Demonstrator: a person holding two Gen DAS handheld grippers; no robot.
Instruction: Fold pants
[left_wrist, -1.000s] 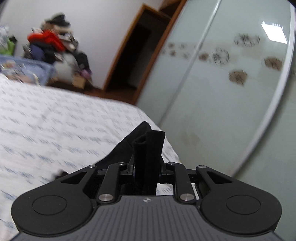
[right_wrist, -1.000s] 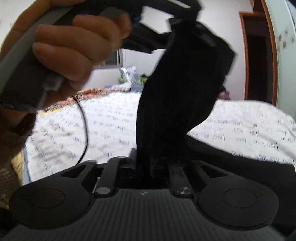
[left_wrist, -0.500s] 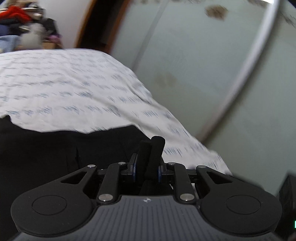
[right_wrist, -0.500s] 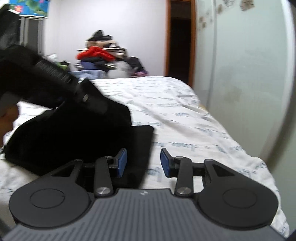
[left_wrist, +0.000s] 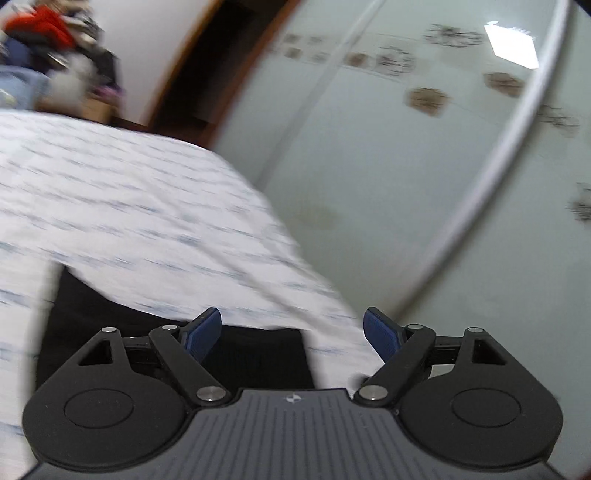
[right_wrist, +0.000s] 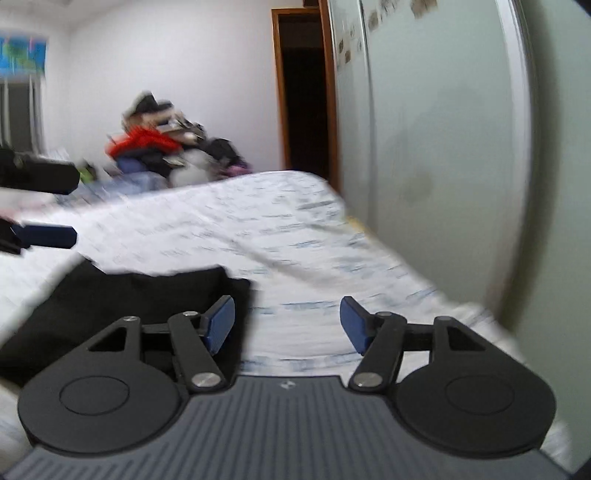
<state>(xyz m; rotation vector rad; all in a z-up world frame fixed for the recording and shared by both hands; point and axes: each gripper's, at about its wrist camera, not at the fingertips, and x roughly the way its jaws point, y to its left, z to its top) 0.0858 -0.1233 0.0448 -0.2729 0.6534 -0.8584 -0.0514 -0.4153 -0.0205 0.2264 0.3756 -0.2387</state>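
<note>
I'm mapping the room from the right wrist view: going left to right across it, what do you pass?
Left tool at the edge → black pants on the bed → pile of clothes → dark doorway → wardrobe door.

Left gripper (left_wrist: 293, 332) spread (empty); right gripper (right_wrist: 287, 323) likewise

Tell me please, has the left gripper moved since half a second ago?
Yes. The left gripper has tilted upward: the wardrobe door now fills more of its view, and its jaws have opened, releasing the black pants.
</note>
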